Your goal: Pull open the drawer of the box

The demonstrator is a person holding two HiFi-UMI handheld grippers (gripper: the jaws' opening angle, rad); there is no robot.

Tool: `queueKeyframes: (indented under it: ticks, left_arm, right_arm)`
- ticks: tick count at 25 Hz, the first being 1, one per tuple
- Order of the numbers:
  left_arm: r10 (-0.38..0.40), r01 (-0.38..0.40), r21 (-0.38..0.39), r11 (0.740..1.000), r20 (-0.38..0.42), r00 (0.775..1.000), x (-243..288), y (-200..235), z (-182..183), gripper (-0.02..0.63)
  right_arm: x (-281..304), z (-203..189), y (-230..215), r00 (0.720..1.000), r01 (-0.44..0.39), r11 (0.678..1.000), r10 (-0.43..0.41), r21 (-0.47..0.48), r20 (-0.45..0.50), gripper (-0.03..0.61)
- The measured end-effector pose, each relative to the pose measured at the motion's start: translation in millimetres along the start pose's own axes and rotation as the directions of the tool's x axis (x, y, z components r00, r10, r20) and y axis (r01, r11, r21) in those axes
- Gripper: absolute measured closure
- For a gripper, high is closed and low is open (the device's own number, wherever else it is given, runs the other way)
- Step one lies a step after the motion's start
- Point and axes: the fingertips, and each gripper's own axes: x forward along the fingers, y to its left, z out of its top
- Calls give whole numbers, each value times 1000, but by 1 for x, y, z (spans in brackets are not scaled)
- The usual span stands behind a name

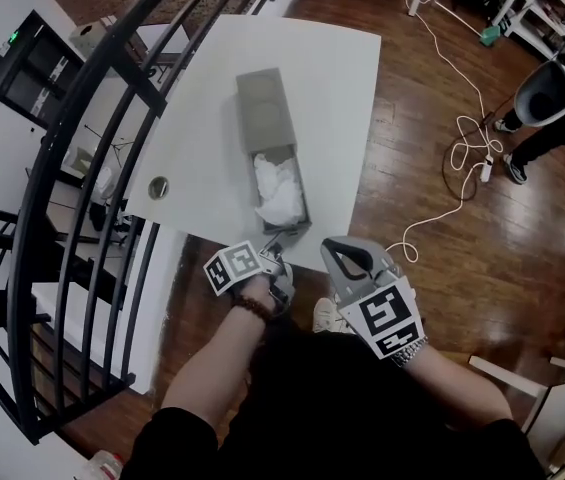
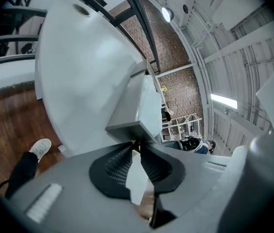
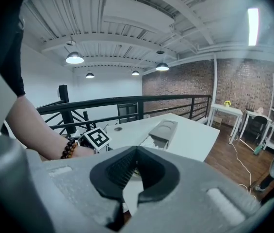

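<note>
- left gripper (image 2: 137,144) pinched narrow on the drawer (image 1: 292,230) front, lower middle of head view
- right gripper (image 3: 137,152) jaws closed, empty
- only labels: black-and-white square markers on left cube (image 1: 234,266) and right cube (image 1: 390,318)

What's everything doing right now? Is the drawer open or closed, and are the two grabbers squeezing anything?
Drawer: open, pulled out of the box.
Box: lying flat on the white table.
White crumpled stuff: sitting inside the drawer.
Left gripper: shut on the pull at the drawer's front.
Right gripper: shut, holding nothing.
Ceiling lamps: on.
</note>
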Motion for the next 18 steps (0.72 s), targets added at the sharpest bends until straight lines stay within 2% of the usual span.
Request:
queueKeyframes:
  ticks: [18]
  left_arm:
    - [7, -7, 0, 1000, 2, 1000, -10, 8, -13, 549]
  right_arm:
    - [-12, -8, 11, 1000, -14, 1000, 14, -6, 18, 586]
